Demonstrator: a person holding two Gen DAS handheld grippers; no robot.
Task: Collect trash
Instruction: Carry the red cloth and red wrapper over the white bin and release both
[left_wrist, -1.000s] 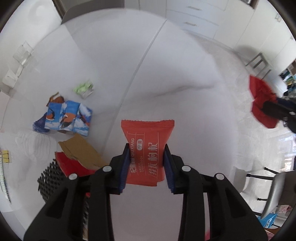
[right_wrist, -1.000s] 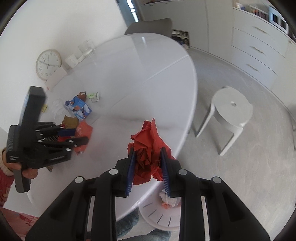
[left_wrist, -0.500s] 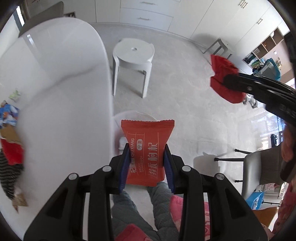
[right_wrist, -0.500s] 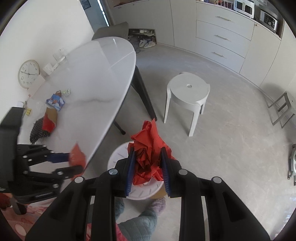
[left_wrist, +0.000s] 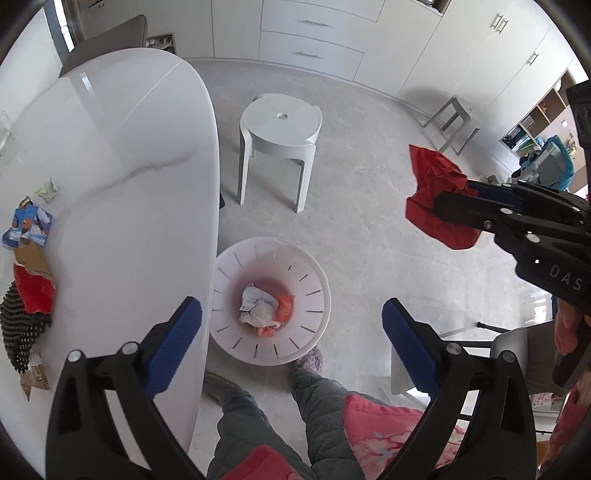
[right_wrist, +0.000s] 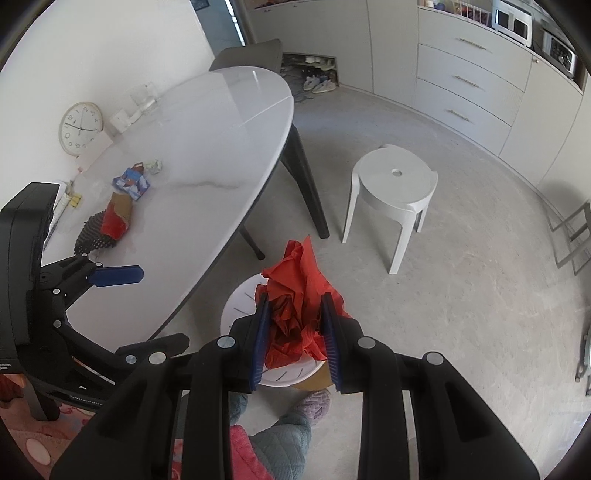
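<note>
My left gripper (left_wrist: 290, 314) hangs over the white trash bin (left_wrist: 236, 258) on the floor. Its jaws are opening wide and nothing is between them. An orange snack packet (left_wrist: 285, 307) lies in the bin beside white crumpled paper. My right gripper (right_wrist: 295, 306) is shut on a crumpled red paper (right_wrist: 295, 280) just above the bin's rim (right_wrist: 240, 299). The left wrist view has that red paper (left_wrist: 432, 192) at the right, off to the side of the bin. More trash stays on the white table (left_wrist: 129, 166): a blue carton (left_wrist: 27, 225), a red wrapper (left_wrist: 35, 291), a black mesh (left_wrist: 18, 332).
The bin stands against the table's edge, with a person's legs and slippers (left_wrist: 306, 363) right below it. A white stool (left_wrist: 280, 129) stands on the grey floor beyond. A small green wrapper (left_wrist: 47, 190) lies on the table, and a clock (right_wrist: 80, 127) leans on the wall.
Both grippers swung from the table to above the bin. The left jaws then spread and the orange packet dropped into the bin. The right gripper kept its hold on the red paper.
</note>
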